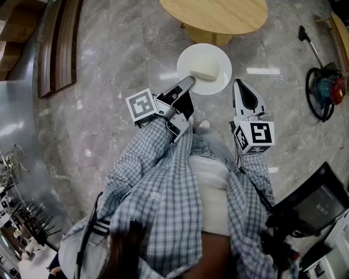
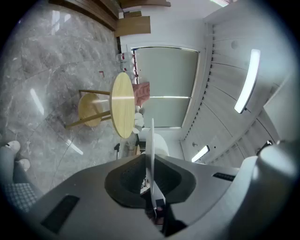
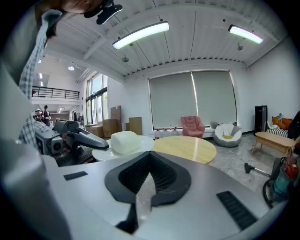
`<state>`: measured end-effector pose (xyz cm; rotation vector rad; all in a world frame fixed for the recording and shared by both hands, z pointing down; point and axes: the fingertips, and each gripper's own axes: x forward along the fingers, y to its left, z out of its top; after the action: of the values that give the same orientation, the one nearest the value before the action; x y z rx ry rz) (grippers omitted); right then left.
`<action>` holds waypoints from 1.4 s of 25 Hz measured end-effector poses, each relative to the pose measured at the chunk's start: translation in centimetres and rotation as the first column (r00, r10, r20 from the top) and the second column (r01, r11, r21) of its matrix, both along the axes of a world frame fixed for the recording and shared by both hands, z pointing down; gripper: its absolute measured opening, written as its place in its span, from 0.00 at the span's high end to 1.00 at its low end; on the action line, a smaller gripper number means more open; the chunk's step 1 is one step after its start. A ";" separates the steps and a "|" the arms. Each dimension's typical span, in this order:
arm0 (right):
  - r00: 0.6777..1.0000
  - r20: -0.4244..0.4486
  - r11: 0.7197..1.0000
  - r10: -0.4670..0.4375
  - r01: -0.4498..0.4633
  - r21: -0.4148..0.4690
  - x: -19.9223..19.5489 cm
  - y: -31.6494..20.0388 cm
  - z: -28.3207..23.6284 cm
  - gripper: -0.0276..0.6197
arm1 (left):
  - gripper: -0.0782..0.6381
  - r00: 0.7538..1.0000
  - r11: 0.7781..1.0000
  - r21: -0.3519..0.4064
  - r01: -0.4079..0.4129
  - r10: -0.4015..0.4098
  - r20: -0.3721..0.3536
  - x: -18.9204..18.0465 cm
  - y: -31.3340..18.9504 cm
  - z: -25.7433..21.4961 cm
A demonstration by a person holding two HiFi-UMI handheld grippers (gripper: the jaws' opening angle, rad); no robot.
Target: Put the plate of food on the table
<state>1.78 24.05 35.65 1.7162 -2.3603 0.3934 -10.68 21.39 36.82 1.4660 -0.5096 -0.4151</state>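
Note:
A white plate [image 1: 187, 59] bearing a pale block of food [image 1: 204, 68] hangs over the marble floor, just short of the round wooden table [image 1: 215, 16]. My left gripper [image 1: 186, 83] is shut on the plate's near rim; in the left gripper view the plate [image 2: 152, 140] shows edge-on as a thin white line clamped between the jaws of that gripper [image 2: 151, 161]. To the plate's right my right gripper [image 1: 243, 90] is shut with nothing in it. From the right gripper view I see its closed jaws [image 3: 151, 157], the food [image 3: 124, 141], the plate [image 3: 101, 153] and the table [image 3: 185, 148] beyond.
A red and blue vacuum cleaner [image 1: 327, 90] with its hose lies on the floor at the right. A dark wooden bench [image 1: 57, 46] runs along the upper left. A black screen on a stand [image 1: 313, 204] is at the lower right. A pink armchair [image 3: 193, 125] sits behind the table.

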 end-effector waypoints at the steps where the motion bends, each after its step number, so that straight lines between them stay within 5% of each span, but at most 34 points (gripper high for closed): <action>1: 1.000 -0.001 1.000 0.000 0.000 -0.001 0.0 0.0 0.0 0.95 | 0.84 1.000 1.000 0.000 0.000 0.000 0.000 0.0 0.0 0.0; 9: 1.000 0.005 1.000 0.020 -0.020 -0.008 0.4 -0.1 0.1 0.95 | 0.84 1.000 1.000 0.004 -0.004 0.004 -0.001 0.2 -0.2 0.0; 15: 0.972 0.214 0.992 0.095 -0.075 -0.101 1.2 0.0 1.4 0.95 | 0.84 1.000 1.000 0.007 -0.007 0.007 0.005 0.2 -0.2 0.2; 20: 0.893 0.434 0.988 0.120 -0.065 -0.140 0.6 0.1 0.7 0.94 | 0.84 1.000 1.000 0.007 -0.016 0.016 0.005 0.1 -0.5 0.3; 22: 0.834 0.534 0.986 0.139 -0.064 -0.157 -0.1 -0.1 0.1 0.94 | 0.84 1.000 1.000 0.006 -0.018 0.018 -0.001 -0.5 -0.6 0.1; 25: 0.731 0.657 0.977 0.188 -0.067 -0.204 -1.6 0.1 -0.1 0.80 | 0.84 1.000 1.000 0.018 -0.025 0.025 -0.002 -1.8 -0.4 -0.2; 27: 0.700 0.683 0.970 0.208 -0.060 -0.234 -2.3 0.2 0.1 0.76 | 0.84 1.000 0.999 0.025 -0.031 0.031 -0.007 -2.2 -0.2 -0.2; 30: 0.684 0.701 0.966 0.202 -0.023 -0.256 -3.8 0.3 0.5 0.76 | 0.84 0.999 0.999 0.029 -0.042 0.042 -0.009 -2.4 0.0 -0.2; 35: 0.726 0.675 0.976 0.133 0.022 -0.215 -5.5 0.6 0.0 0.77 | 0.84 0.998 0.998 0.031 -0.056 0.057 -0.020 -2.6 0.2 -0.3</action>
<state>-3.68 24.64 35.68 1.7371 -2.5748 1.4701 -13.25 21.63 36.55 1.4999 -0.4459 -0.3948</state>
